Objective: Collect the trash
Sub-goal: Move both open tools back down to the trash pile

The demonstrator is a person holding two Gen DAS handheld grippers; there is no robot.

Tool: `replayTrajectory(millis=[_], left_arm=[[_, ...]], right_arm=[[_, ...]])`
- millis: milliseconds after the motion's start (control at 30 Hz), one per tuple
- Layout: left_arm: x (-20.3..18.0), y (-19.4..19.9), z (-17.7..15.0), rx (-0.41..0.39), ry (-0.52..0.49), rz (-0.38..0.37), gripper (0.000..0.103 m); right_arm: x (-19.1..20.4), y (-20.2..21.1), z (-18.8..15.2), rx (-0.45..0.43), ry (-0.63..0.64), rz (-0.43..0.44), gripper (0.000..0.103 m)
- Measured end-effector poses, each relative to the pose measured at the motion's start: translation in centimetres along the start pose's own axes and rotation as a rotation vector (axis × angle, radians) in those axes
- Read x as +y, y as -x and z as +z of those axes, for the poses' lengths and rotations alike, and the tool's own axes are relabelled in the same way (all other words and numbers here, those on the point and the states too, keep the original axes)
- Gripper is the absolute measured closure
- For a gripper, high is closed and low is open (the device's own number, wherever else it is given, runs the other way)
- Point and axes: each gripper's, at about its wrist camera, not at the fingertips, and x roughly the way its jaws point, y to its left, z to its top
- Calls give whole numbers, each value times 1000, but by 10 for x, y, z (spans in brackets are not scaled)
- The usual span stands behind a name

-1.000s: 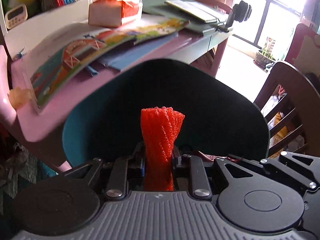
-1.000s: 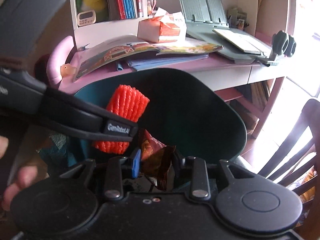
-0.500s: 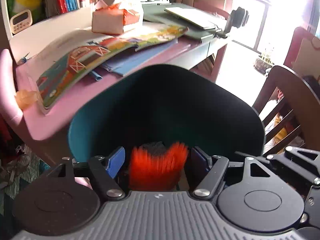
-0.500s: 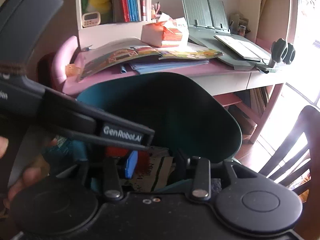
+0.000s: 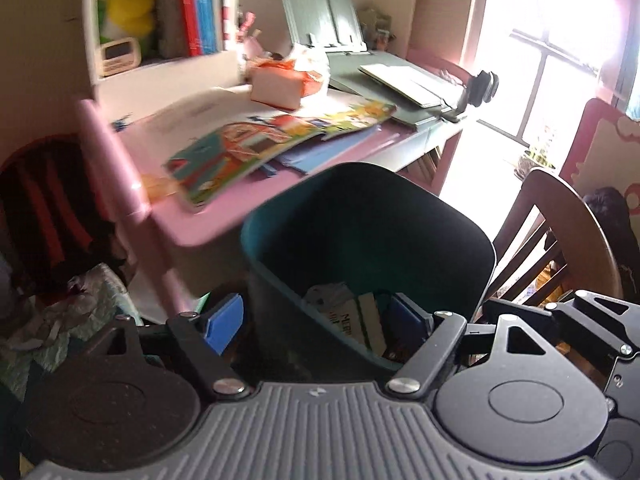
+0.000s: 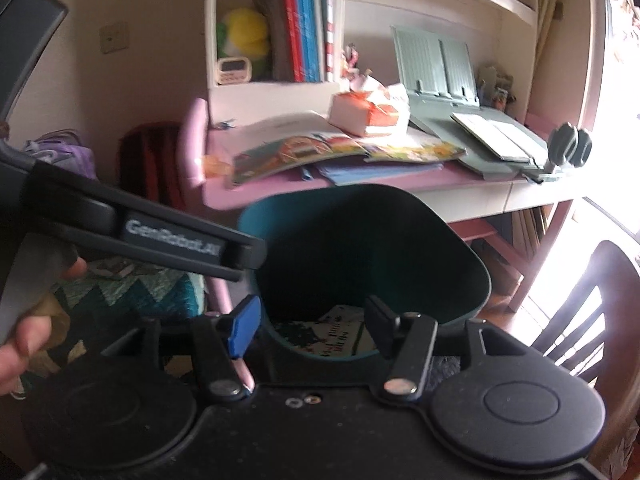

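Note:
A dark teal trash bin (image 5: 460,240) stands in front of the pink desk (image 5: 208,224); it also shows in the right wrist view (image 6: 460,260). Paper and wrapper trash (image 5: 352,316) lies at its bottom, also seen in the right wrist view (image 6: 340,336). My left gripper (image 5: 318,322) is open and empty, its jaws straddling the bin's near rim. My right gripper (image 6: 312,324) is open and empty over the bin's near edge. The left gripper's body (image 6: 132,232) crosses the right wrist view at the left. The red foam net is out of sight.
The desk holds an open picture book (image 5: 272,144), a tissue box (image 5: 284,84), a grey book stand (image 5: 328,24) and a clamp lamp (image 5: 480,88). A dark wooden chair (image 5: 560,240) stands right of the bin. A patterned quilt (image 6: 132,292) lies to the left.
My left gripper opened and let the red foam net drop into the bin. My right gripper opened and released its wrapper. Both grippers pulled up and back from the bin.

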Motion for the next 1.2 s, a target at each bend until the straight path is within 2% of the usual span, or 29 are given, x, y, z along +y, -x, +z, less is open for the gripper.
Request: replayTrajectory(millis=[333, 633, 700, 800, 1033, 1200], left_arm=[[70, 78, -58, -38, 95, 50, 22], [150, 121, -128, -27, 170, 45, 21], [173, 126, -146, -26, 191, 53, 18], [213, 130, -174, -21, 234, 80, 2], [313, 119, -254, -38, 326, 200, 0], [386, 81, -328, 54, 449, 265, 0]], right_arm=[[72, 35, -7, -29, 71, 114, 45], [162, 24, -30, 14, 120, 263, 44], [184, 16, -38, 25, 127, 299, 44], [223, -2, -55, 47, 152, 356, 44], [311, -79, -114, 154, 167, 501, 44], [363, -144, -169, 259, 208, 539, 44]])
